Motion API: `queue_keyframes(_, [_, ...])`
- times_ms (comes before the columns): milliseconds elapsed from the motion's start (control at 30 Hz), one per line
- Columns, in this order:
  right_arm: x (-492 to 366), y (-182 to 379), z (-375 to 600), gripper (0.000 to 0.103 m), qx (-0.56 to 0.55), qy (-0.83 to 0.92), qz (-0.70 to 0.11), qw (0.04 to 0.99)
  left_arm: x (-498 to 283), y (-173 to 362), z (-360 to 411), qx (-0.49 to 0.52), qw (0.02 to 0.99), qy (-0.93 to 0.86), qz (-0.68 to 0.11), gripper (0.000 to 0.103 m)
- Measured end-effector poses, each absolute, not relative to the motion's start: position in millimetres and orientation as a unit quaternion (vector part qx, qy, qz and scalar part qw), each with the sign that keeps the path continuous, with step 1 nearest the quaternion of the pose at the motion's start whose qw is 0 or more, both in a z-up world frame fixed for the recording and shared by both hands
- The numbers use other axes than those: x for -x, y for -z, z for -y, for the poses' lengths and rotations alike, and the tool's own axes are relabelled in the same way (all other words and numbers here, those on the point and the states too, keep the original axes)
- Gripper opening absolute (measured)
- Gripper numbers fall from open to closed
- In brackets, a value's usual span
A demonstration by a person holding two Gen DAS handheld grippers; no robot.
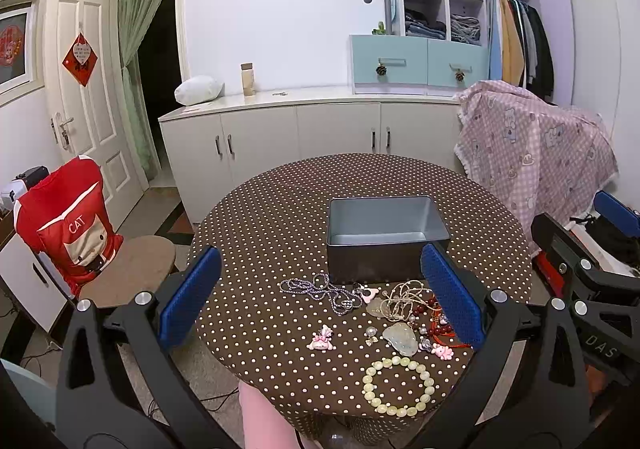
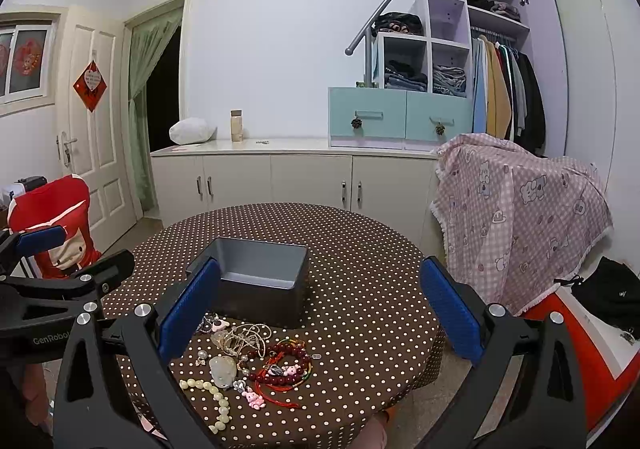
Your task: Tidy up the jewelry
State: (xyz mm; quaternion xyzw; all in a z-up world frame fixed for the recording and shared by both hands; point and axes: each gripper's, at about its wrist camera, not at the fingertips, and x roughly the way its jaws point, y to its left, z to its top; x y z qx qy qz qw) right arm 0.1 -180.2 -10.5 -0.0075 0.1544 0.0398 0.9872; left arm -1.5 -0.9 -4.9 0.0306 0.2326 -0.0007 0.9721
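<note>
White walls, a cream cabinet run (image 1: 304,129), open wardrobe (image 2: 504,89) and panelled door (image 1: 86,97).

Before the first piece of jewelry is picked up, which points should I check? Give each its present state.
1. Metal box open and empty: ok.
2. Left gripper open, holding nothing: ok.
3. Right gripper open, holding nothing: ok.
4. Pale bead bracelet lies apart from the pile: ok.
5. Red bead bracelet free of the cords: not ok, tangled.
6. Purple chain free of the charms: cannot tell.
</note>
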Motion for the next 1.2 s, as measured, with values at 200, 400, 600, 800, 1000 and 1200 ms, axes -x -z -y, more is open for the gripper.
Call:
queue_keyframes(200, [-0.1,10.3,179.9,0.096,0.008,-0.039,-0.155,0.987,1.2,4.9,1.8,-0.031,0.972,0.001,-0.234,0.098])
queue_keyframes(400, [-0.2,9.8,179.9,0.096,0.008,-0.040,-0.155,0.987,1.6,4.8,2.7,-0.032,0.972,0.001,-0.232,0.098])
queue_keyframes(600, [-0.8,10.0,179.9,0.096,0.008,-0.040,-0.157,0.987,0.8,4.6,2.6,-0.031,0.972,0.001,-0.235,0.098])
queue_keyframes(800, [-0.6,13.1,178.8,0.096,0.009,-0.040,-0.159,0.986,-0.5,13.0,3.9,-0.031,0.971,0.000,-0.237,0.098])
queue_keyframes(1000, [-0.4,15.2,178.1,0.096,0.010,-0.040,-0.163,0.986,0.3,16.8,3.8,-0.031,0.969,0.002,-0.244,0.098])
queue_keyframes(1200, [-5.4,18.7,178.2,0.096,0.009,-0.045,-0.180,0.983,-4.1,19.1,3.4,-0.031,0.965,0.004,-0.259,0.098])
